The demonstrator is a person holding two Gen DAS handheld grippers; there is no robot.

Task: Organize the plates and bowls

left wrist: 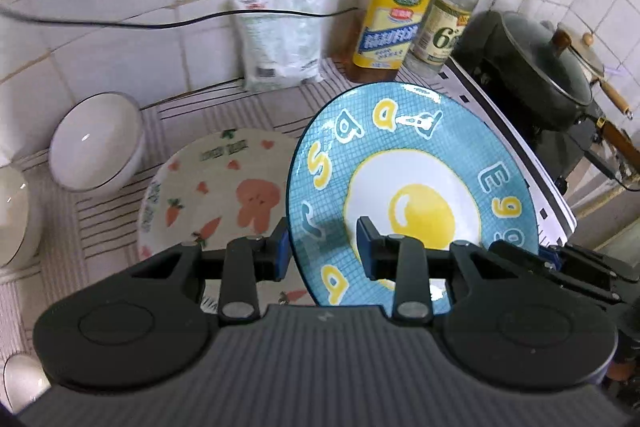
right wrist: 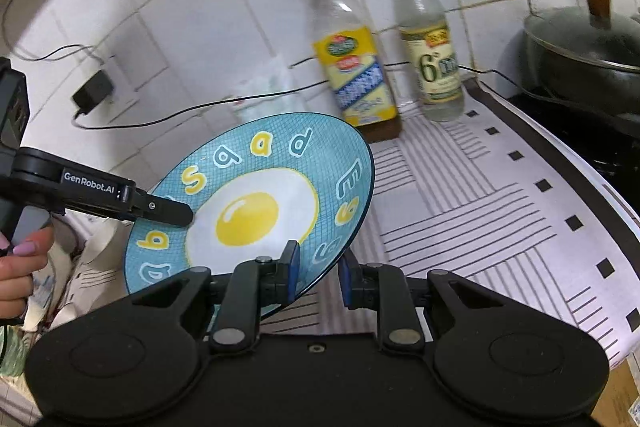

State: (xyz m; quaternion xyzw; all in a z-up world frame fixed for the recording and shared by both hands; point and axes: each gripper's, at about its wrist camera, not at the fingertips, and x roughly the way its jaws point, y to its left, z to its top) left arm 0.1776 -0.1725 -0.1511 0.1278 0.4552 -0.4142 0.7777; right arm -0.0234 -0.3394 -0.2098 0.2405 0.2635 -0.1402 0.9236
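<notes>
The left gripper (left wrist: 322,247) and the right gripper (right wrist: 318,277) are each clamped on the rim of the blue egg plate (left wrist: 412,195), which hangs tilted in the air over the striped cloth (right wrist: 480,211) on the worktop. Below it lies the carrot plate (left wrist: 212,195), with a white bowl (left wrist: 96,143) nearer the worktop's left edge. Both grips are thin edge pinches on glazed ware; if the hands drift apart or twist unevenly, the plate could likely slip and strike the carrot plate.
</notes>
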